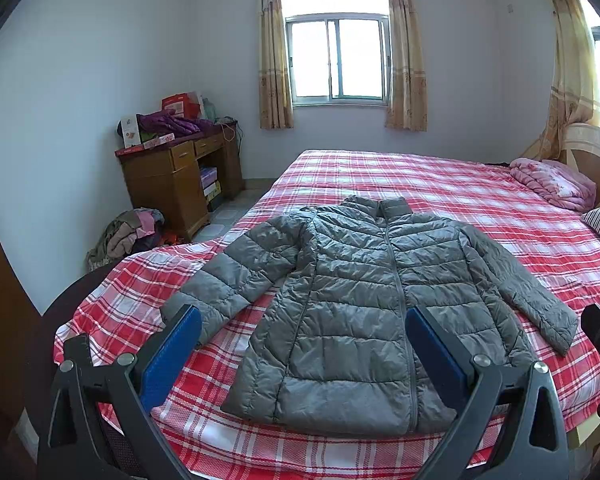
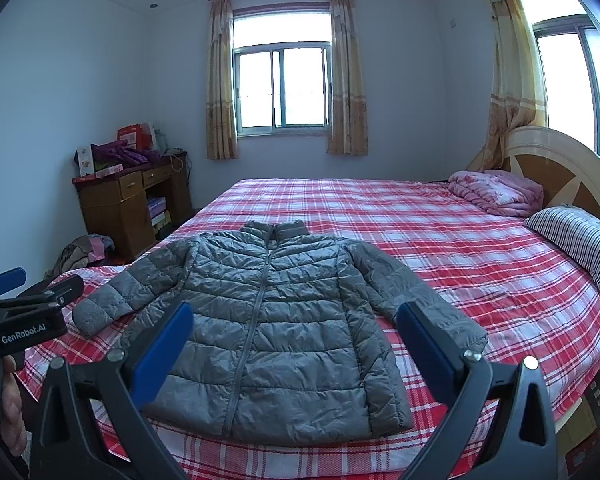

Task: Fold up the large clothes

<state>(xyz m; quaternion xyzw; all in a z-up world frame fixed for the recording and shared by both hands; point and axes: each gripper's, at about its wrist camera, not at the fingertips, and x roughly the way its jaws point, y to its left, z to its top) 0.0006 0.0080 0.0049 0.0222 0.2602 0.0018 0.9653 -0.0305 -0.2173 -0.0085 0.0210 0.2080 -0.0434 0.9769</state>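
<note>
Counting garments: one grey quilted jacket (image 1: 356, 312), zipped shut, front up, collar toward the window.
Jacket position: flat on the bed (image 1: 460, 200) near its foot end, both sleeves angled outward and lying on the sheet.
Grippers: two, each with two blue-padded fingers.
Left gripper (image 1: 304, 344): spread wide, nothing between its pads, held above the jacket's hem; whether it touches the cloth cannot be told.
Right gripper (image 2: 294, 340): likewise spread wide and holding nothing, framing the jacket's lower half from above.
Left gripper from the right wrist view: seen at the left edge, near the end of one sleeve, with fingers of the person's hand (image 2: 14, 408) below it.
Bedding: one red-and-white plaid sheet, one folded pink quilt (image 2: 496, 192) and one striped pillow (image 2: 576, 240) near the headboard (image 2: 556, 168).
Furniture: one wooden desk (image 1: 176, 176) in the far corner, topped with boxes and a purple garment; its open shelf holds more boxes.
Floor: one heap of clothes (image 1: 128, 236) beside the desk, tiles visible near it.
Windows: two, one on the far wall with a pair of patterned curtains, one beside the headboard with a drawn-back curtain.
Walls: plain pale, with recessed ceiling lights.
</note>
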